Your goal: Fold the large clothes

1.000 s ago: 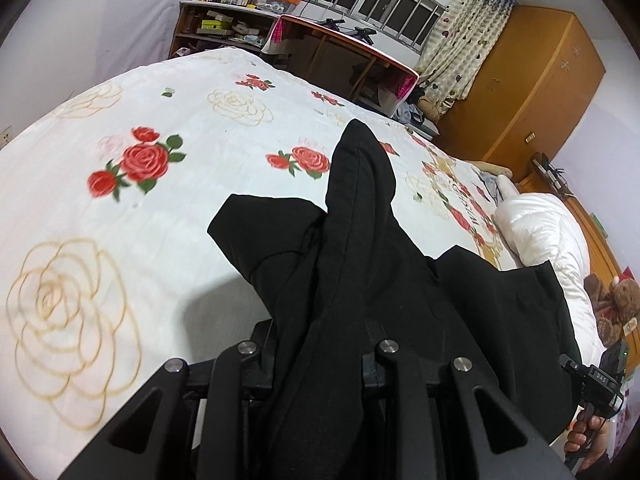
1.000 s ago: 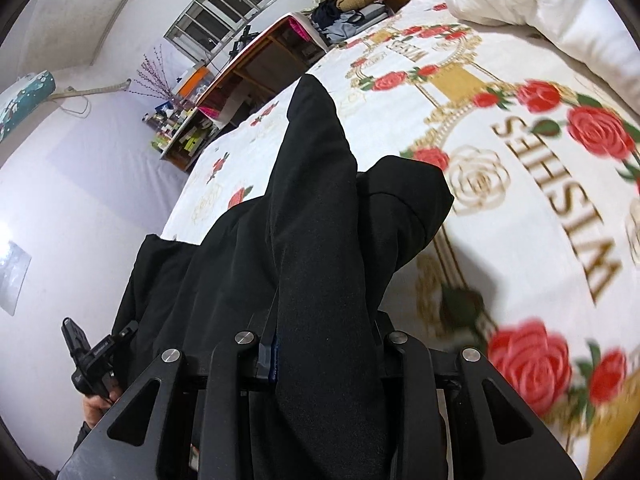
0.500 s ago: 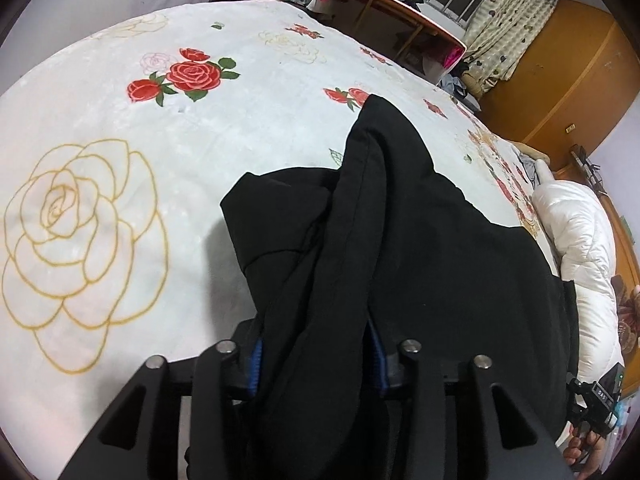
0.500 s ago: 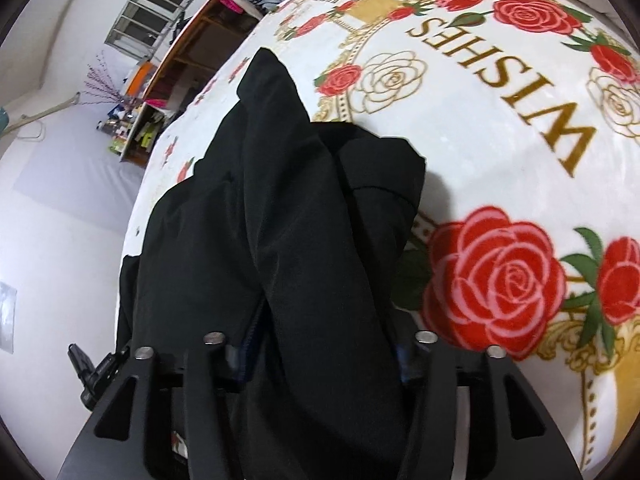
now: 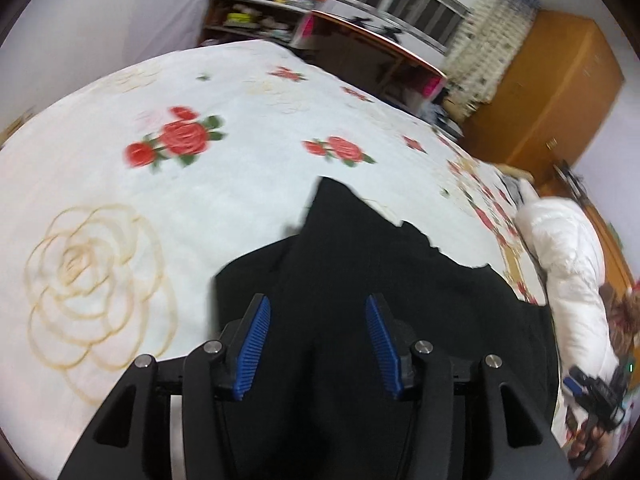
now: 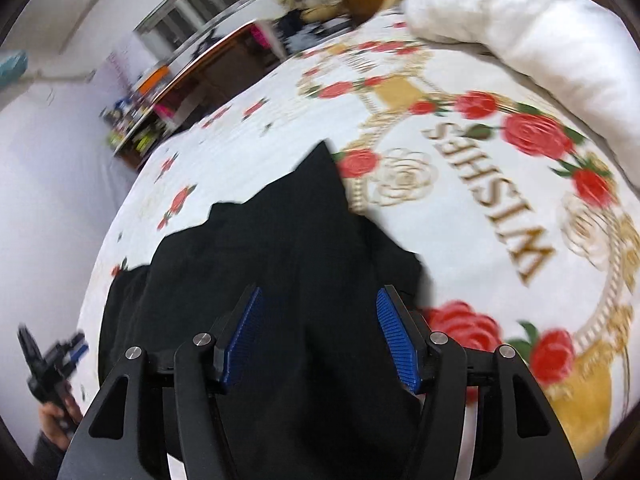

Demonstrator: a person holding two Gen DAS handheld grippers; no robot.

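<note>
Both grippers, left and right, now gape over the garment, blue pads bare; half a sec ago each was clamped on a fold. So that fold is prob. laid down (release done). It lies on the bed, long axis running away from the grippers, its narrow tip pointing twd the desk.

From my right claw's camera I read one word, "WISHES", in gold letters on the bedspread, inside its ring of red roses. I can read nothing else anywhere.
</note>
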